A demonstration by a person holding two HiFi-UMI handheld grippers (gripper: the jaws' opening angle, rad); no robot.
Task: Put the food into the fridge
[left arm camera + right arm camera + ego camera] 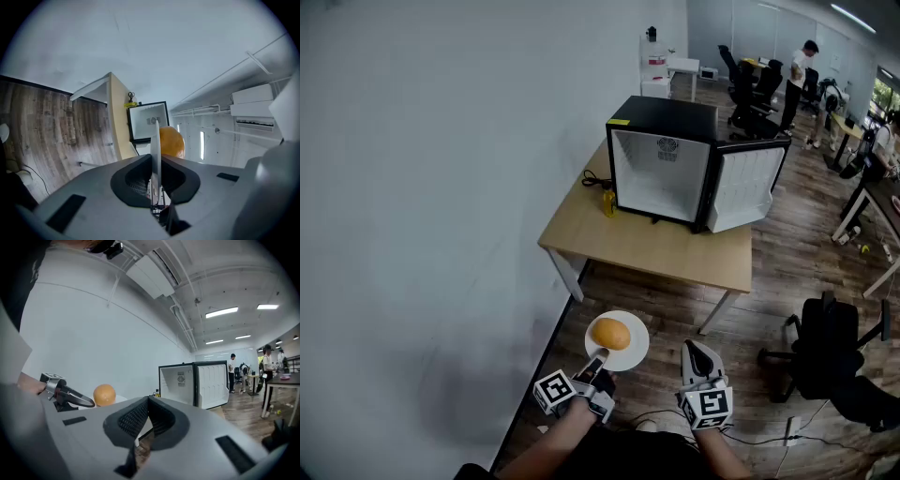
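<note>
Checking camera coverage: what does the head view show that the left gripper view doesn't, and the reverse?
Only the head view: the right gripper, the black office chair and the plate's full white face. Only the left gripper view: the plate's rim edge-on, clamped between the left gripper's jaws, and a wall air conditioner. Both: the orange round food, the open fridge and the wooden table.

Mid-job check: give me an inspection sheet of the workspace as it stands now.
Surface: wooden table, fridge standing on it.
Job's things: fridge door open, interior looks empty; round orange food on white plate, held above floor.
Clutter: small yellow item beside fridge.
Grippers: left tongs shut on plate rim; right tongs shut, empty.
Cables: black cable on table by fridge; second cable on floor.
Surroundings: office chair, person far back.
</note>
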